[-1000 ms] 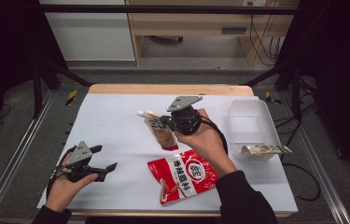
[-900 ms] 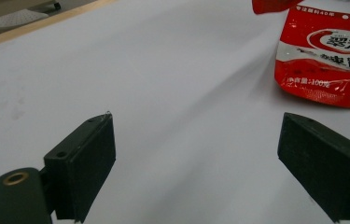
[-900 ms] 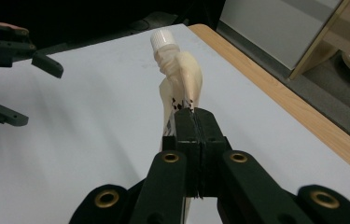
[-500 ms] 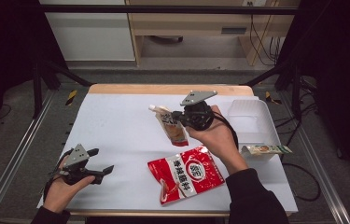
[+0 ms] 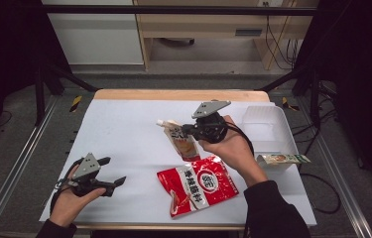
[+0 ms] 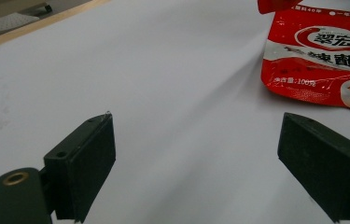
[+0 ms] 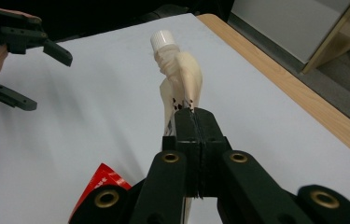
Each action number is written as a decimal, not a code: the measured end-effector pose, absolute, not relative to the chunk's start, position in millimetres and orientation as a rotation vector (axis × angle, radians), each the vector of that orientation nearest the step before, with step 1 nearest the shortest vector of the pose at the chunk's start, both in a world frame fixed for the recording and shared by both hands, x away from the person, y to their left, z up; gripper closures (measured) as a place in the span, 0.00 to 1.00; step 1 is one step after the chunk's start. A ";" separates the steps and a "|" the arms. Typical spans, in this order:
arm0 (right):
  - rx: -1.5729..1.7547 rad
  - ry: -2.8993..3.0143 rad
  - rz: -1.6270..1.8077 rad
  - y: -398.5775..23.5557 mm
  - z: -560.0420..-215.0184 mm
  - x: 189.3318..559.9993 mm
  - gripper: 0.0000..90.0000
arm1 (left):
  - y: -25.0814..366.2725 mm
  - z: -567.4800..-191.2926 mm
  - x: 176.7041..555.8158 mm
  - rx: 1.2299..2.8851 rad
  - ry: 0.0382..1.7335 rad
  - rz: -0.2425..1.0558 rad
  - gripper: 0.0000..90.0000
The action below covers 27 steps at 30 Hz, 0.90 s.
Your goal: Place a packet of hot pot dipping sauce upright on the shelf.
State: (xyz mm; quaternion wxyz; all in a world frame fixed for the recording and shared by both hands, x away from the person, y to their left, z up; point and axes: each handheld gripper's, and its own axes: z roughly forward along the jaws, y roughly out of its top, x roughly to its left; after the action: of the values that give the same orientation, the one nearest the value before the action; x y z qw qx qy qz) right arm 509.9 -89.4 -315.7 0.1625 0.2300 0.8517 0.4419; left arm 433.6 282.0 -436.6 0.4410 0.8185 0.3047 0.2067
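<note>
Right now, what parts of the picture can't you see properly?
- Spouted sauce pouch: in the right gripper view its lower part is hidden behind the right gripper shut on it; its print is too small to read.
- Red seasoning packet: cut off by the right edge of the left gripper view.
- Green-and-white packet: too small in the high view to read.
- Clear plastic bin: too faint in the high view to tell what is inside it.

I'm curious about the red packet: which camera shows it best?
The high view: the whole red packet lies flat on the table. The left gripper view catches its printed corner; the right gripper view, just a red edge.
</note>
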 end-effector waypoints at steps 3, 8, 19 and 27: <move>0.651 2.433 1.263 -90.1 -315.8 510.4 1.00 | 283.7 -436.9 433.6 2.029 0.761 0.512 0.12; 0.636 2.454 1.257 -90.5 -317.4 510.6 1.00 | 283.1 -435.6 434.3 2.026 0.758 0.510 0.13; 0.581 2.481 1.251 -97.9 -311.6 509.0 1.00 | 282.2 -437.6 434.4 2.038 0.755 0.507 0.13; 0.595 2.453 1.261 -115.0 -295.7 511.4 1.00 | 288.3 -442.1 434.0 2.053 0.770 0.501 0.13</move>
State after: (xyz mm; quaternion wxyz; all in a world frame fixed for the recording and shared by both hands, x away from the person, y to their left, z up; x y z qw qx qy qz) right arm 511.4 -115.0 -295.7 0.1593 0.2083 0.8583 0.4410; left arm 434.0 288.3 -442.1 0.4315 0.8234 0.3090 0.2009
